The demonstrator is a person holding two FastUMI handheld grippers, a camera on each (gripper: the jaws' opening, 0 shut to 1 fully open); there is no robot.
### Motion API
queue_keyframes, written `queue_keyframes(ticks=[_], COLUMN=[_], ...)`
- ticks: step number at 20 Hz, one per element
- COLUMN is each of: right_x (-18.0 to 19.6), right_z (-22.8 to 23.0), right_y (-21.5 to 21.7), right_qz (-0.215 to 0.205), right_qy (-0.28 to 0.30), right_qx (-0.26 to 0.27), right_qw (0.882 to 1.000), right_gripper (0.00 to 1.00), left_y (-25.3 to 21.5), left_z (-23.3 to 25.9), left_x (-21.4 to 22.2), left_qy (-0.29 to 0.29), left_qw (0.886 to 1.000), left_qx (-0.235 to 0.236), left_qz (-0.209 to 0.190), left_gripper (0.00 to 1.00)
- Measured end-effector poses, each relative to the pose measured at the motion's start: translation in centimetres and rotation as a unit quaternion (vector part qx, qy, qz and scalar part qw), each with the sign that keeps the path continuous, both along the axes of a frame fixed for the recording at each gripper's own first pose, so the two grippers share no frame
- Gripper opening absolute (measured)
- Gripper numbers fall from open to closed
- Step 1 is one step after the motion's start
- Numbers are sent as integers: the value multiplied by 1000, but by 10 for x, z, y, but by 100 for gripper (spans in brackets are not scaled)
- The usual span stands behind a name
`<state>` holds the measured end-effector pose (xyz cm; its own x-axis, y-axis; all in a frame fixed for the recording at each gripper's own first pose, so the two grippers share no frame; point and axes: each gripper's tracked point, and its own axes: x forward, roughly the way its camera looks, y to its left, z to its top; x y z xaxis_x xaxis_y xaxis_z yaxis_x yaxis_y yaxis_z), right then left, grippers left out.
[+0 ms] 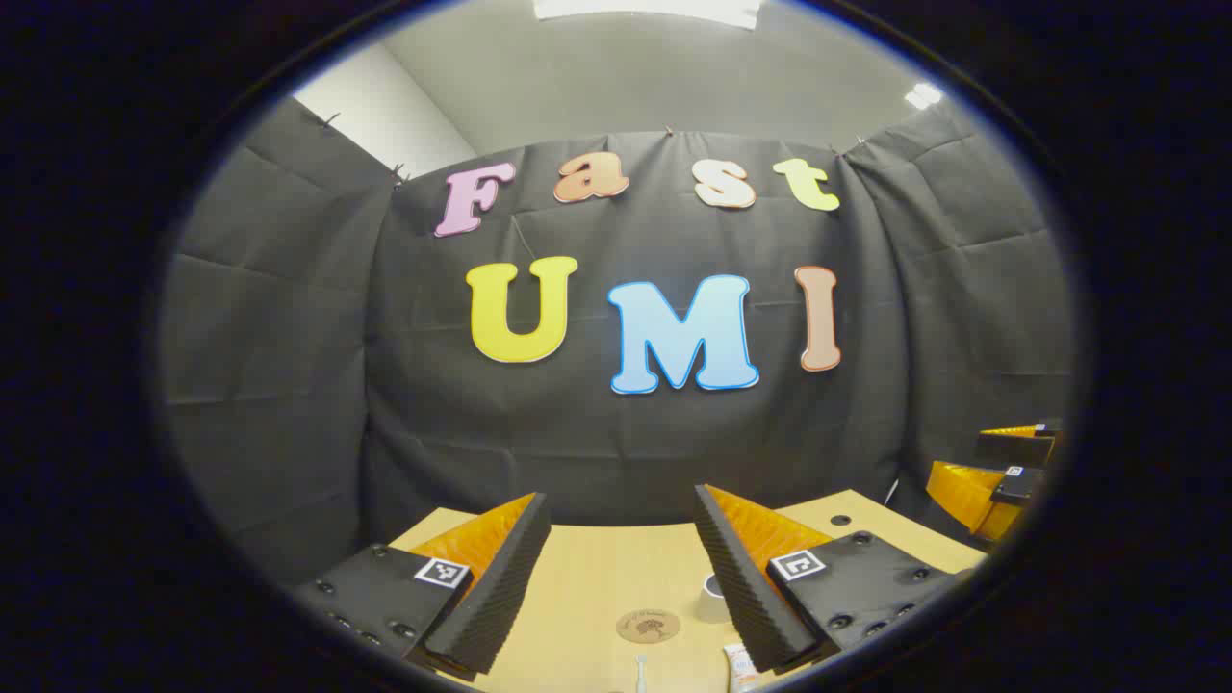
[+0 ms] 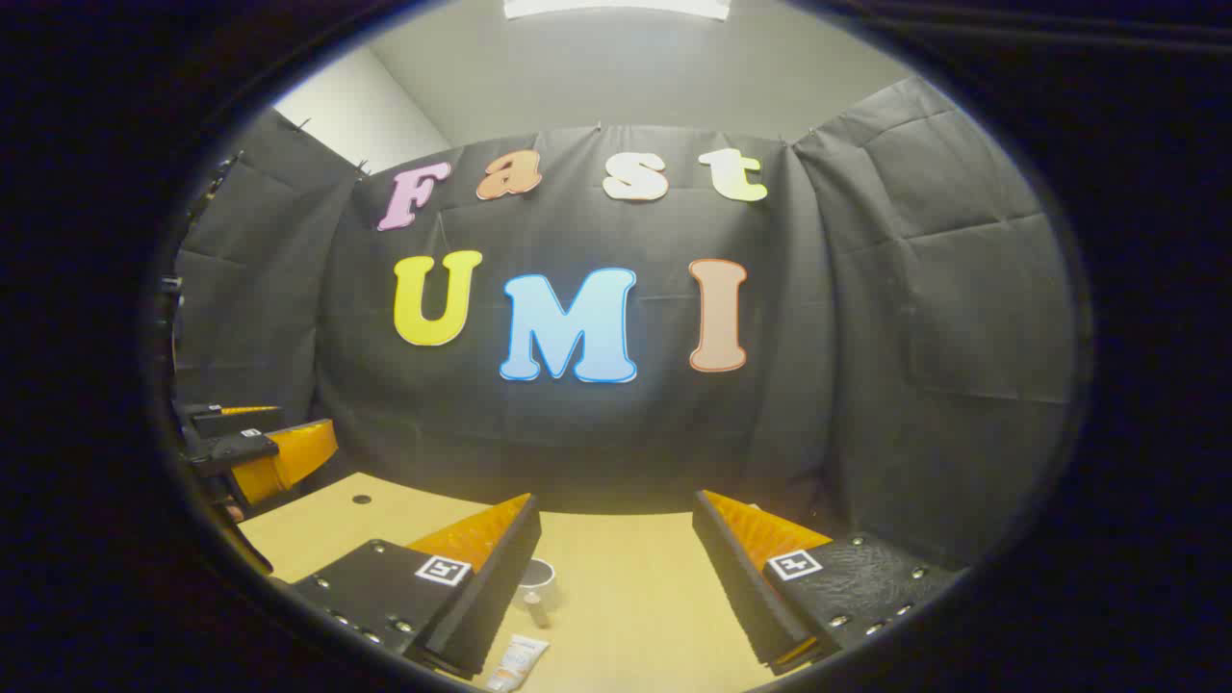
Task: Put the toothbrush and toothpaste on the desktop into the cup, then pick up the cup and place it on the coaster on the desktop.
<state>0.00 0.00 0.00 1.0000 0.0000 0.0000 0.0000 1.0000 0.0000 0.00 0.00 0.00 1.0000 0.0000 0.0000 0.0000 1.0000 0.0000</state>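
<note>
Hovering released: left tongs (image 1: 621,577), right tongs (image 2: 616,577) above desktop (image 2: 626,597); cup (image 2: 535,576), toothpaste (image 2: 518,660), coaster (image 1: 648,626) unobstructed.

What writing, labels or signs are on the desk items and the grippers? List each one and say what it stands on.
coaster: a round printed emblem, too small to read.
toothpaste tube: print on it, too blurred to read.
left gripper: a black-and-white square marker on each finger's mount; a coded pattern, no words.
right gripper: the same kind of marker on each side, no words.
Nothing here can be quoted as legible text.
</note>
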Motion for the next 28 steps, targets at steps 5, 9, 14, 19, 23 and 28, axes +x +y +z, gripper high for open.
queue_keyframes(ticks=[5, 9, 14, 19, 23, 28], right_x=[0, 2, 1, 2, 8, 10], right_z=[-6, -9, -9, -12, -16, -15], right_y=[-4, -3, -1, 2, 9, 11], right_qz=[-2, 2, 11, 21, 28, 29], right_qy=[10, 16, 21, 27, 35, 32], right_qx=[8, 13, 17, 14, 17, 16], right_qw=[1000, 1000, 1000, 999, 999, 999], right_gripper=[96, 96, 96, 96, 96, 96], left_y=[0, 2, 0, 0, -1, -1], left_z=[-3, -3, 0, -4, -4, -4], left_x=[1, 1, -1, -4, -3, -3], left_qy=[10, 11, 9, 16, 17, 21], left_qw=[1000, 1000, 1000, 1000, 1000, 1000], left_qx=[2, 6, 1, -6, -1, 1], left_qz=[-1, 1, -3, -3, -8, -10], left_gripper=[97, 97, 100, 97, 97, 98])
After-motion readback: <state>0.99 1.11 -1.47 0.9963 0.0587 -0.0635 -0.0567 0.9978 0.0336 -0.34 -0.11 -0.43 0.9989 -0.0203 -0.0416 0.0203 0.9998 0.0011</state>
